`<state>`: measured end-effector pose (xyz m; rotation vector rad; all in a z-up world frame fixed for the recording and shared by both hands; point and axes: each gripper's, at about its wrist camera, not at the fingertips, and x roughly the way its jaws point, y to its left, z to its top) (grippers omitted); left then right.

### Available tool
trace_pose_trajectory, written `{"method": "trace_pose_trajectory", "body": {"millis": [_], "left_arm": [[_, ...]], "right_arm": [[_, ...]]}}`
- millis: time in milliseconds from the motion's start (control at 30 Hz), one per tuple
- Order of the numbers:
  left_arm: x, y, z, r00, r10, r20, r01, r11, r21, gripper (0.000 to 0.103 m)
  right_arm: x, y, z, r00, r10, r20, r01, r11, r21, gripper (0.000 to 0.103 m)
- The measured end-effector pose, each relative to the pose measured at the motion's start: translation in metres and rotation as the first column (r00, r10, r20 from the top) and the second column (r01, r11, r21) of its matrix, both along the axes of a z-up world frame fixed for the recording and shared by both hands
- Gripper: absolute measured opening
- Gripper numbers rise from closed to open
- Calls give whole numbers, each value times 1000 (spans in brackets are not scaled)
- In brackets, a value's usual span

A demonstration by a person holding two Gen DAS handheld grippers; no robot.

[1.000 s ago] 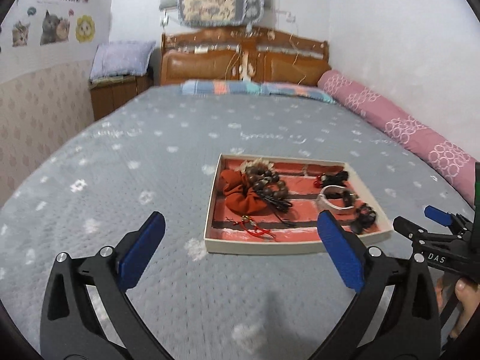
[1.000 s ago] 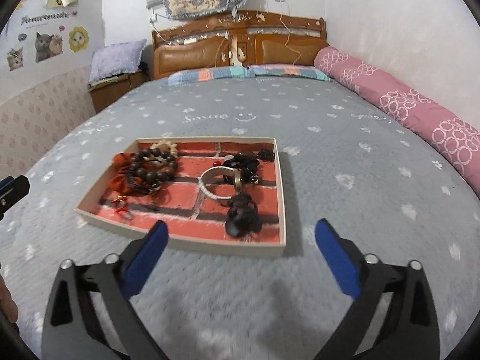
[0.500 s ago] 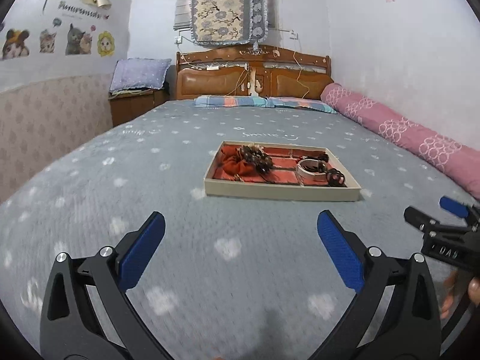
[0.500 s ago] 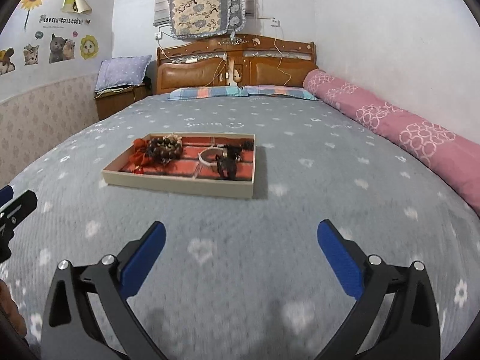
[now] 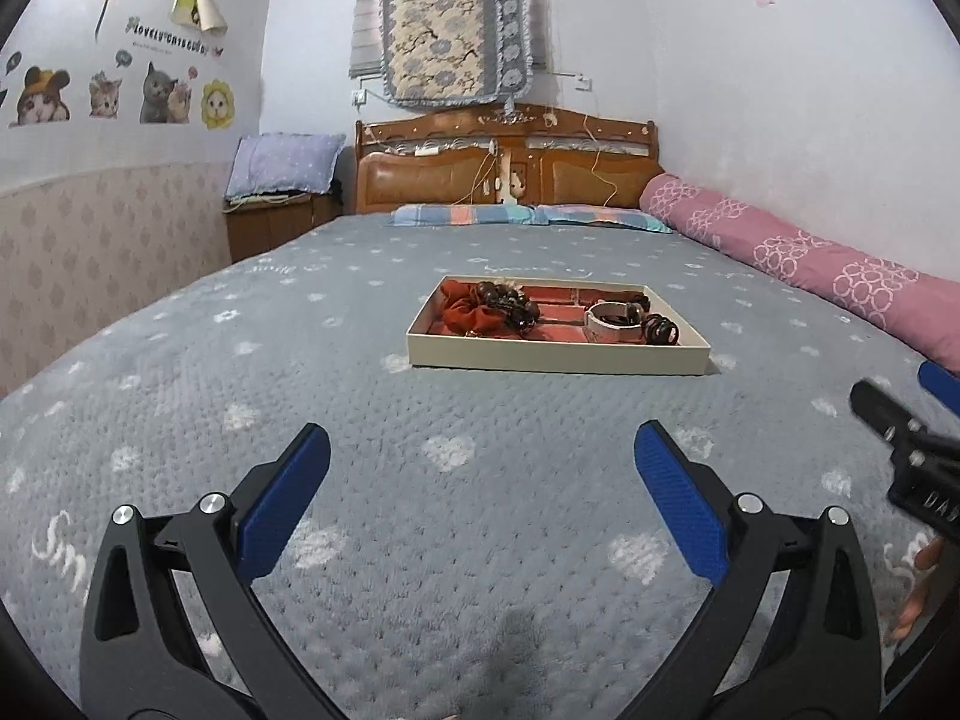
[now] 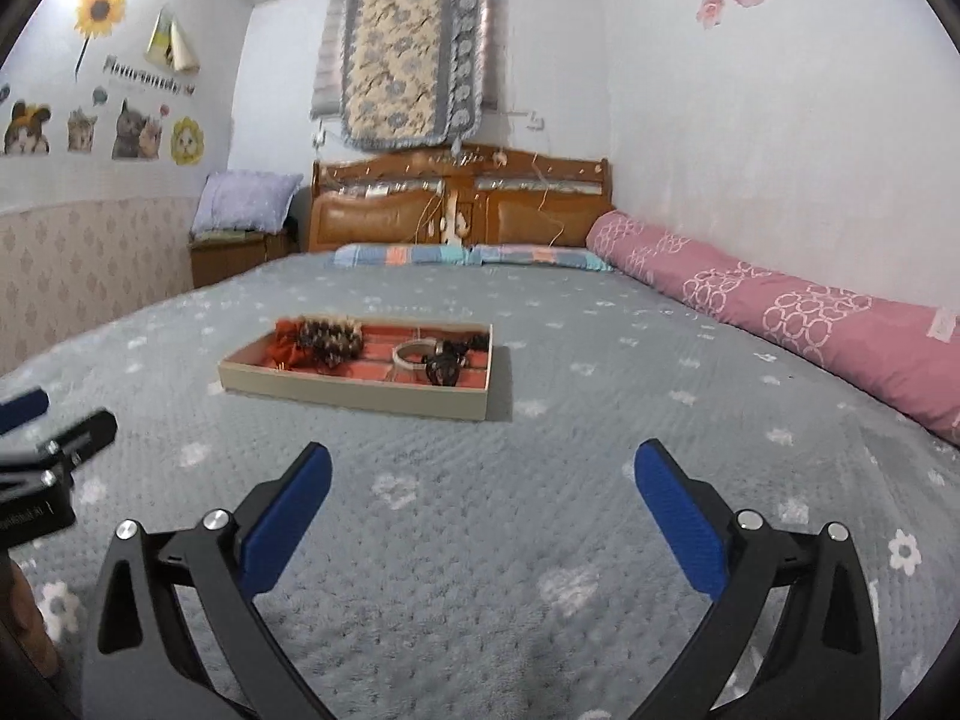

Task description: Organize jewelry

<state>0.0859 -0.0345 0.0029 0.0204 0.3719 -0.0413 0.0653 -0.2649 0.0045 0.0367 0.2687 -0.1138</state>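
Note:
A shallow cream tray [image 5: 558, 359] with a red brick-pattern lining lies on the grey bedspread, also in the right wrist view [image 6: 354, 390]. In it are a red fabric scrunchie [image 5: 474, 315], dark bead bracelets [image 5: 510, 303], a white bangle [image 5: 609, 324] and a black beaded piece [image 5: 660, 330]. My left gripper [image 5: 480, 480] is open and empty, low over the bed, well short of the tray. My right gripper [image 6: 480, 486] is open and empty, also short of the tray and to its right.
A pink bolster [image 5: 810, 264] lies along the right wall. Striped pillows [image 5: 528, 216] and a wooden headboard [image 5: 510, 162] are at the far end. A nightstand with a lilac pillow [image 5: 282, 171] stands at the back left.
Both grippers have pulled back from the tray and dropped lower, so the tray now looks smaller and farther. Both stay open and empty.

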Motion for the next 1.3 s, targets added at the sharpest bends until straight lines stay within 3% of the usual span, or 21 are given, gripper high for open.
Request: {"method": "trace_pose_trajectory", "body": {"millis": [267, 600, 1300], "left_arm": [[-6, -2, -2, 1000, -8, 24, 8, 1000, 12, 98], [-7, 2, -3, 1000, 2, 29, -2, 1000, -6, 98], [-12, -8, -3, 998, 2, 69, -5, 999, 51, 98]], "right_arm": [[-10, -8, -3, 1000, -7, 30, 6, 999, 44, 99], [-20, 3, -4, 998, 13, 65, -13, 1000, -2, 99], [-20, 5, -6, 998, 14, 63, -14, 1000, -8, 99]]}}
